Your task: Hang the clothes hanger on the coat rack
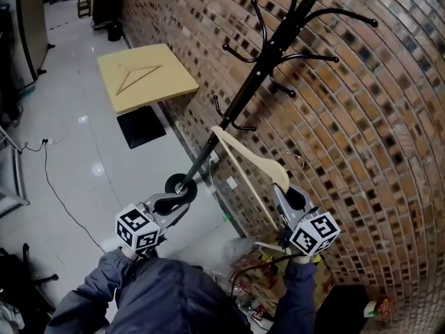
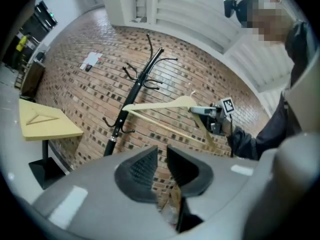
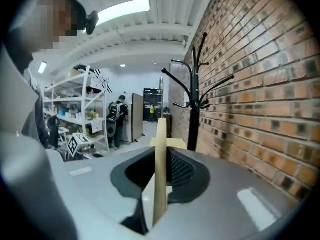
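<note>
In right claw (image 3: pixel 159 170): wooden hanger (image 3: pixel 160 134), clamped edge-on; left claw (image 2: pixel 161 166) narrowly apart, empty.

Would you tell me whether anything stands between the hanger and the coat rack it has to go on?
Nothing visible does: the wooden hanger, clamped in the right gripper, is held up beside the coat rack, with only open air between them.

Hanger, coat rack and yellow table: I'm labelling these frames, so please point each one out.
wooden hanger (image 1: pixel 250 154): head view, middle of its upper arm.
coat rack (image 1: pixel 252 82): head view, on the black pole below the hooks.
yellow table (image 1: pixel 174 82): head view, bare part of the top.
</note>
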A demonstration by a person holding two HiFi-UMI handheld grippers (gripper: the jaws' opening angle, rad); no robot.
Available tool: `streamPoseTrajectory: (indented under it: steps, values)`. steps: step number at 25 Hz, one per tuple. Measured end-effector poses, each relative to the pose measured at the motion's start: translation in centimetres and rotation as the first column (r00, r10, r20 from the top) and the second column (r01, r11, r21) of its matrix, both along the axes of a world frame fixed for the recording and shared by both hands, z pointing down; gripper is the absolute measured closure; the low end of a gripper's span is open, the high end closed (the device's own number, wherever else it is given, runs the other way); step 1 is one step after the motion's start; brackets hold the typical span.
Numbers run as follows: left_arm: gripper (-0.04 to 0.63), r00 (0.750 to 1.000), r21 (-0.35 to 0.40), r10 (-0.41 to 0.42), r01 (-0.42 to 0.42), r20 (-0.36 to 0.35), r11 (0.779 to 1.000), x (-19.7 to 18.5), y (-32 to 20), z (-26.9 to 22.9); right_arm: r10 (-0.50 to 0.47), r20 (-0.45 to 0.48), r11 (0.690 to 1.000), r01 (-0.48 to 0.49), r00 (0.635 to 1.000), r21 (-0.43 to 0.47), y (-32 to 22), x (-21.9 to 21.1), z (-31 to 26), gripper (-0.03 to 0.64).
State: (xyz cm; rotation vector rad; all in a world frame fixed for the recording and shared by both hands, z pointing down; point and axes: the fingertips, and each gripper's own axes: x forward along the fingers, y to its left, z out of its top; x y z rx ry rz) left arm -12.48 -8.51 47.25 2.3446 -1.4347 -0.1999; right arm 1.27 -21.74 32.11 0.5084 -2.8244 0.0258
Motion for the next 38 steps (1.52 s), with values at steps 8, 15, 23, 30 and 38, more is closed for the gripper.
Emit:
streamPoseTrajectory:
  steps: [8, 15, 23, 30, 38]
  values:
    - [0.54, 0.997, 0.092, -0.08, 0.08, -0.003, 0.993, -5.9, 0.7, -3.2, -0.169, 0.135, 0.956, 0.195, 0.976, -0.219, -4.5, -11.1, -6.8, 0.557]
    - [0.54, 0.983, 0.152, -0.181, 0.183, -0.029, 0.971, -8.7, 1.2, -4.5, -0.165, 0.181, 0.941, 0.21, 0.97, -0.267, -9.9, -16.4, -11.3, 0.557]
    - [0.546, 0.976, 0.144, -0.212, 0.217, -0.051, 0.966, -8.9, 1.4, -3.9, -0.199, 0.206, 0.877, 0.268, 0.958, -0.399, -12.4, -21.6, -9.1, 0.557]
    - [0.546, 0.974, 0.101, -0.224, 0.226, -0.033, 0.969, -8.2, 2.2, -2.3, -0.169, 0.208, 0.875, 0.244, 0.963, -0.418, -17.0, -21.8, -4.9, 0.557]
    - [0.546, 0.967, 0.059, -0.255, 0.256, -0.023, 0.965, -7.8, 3.7, -0.8, -0.107, 0.109, 0.919, 0.14, 0.988, -0.37, -20.9, -20.6, 2.0, 0.555]
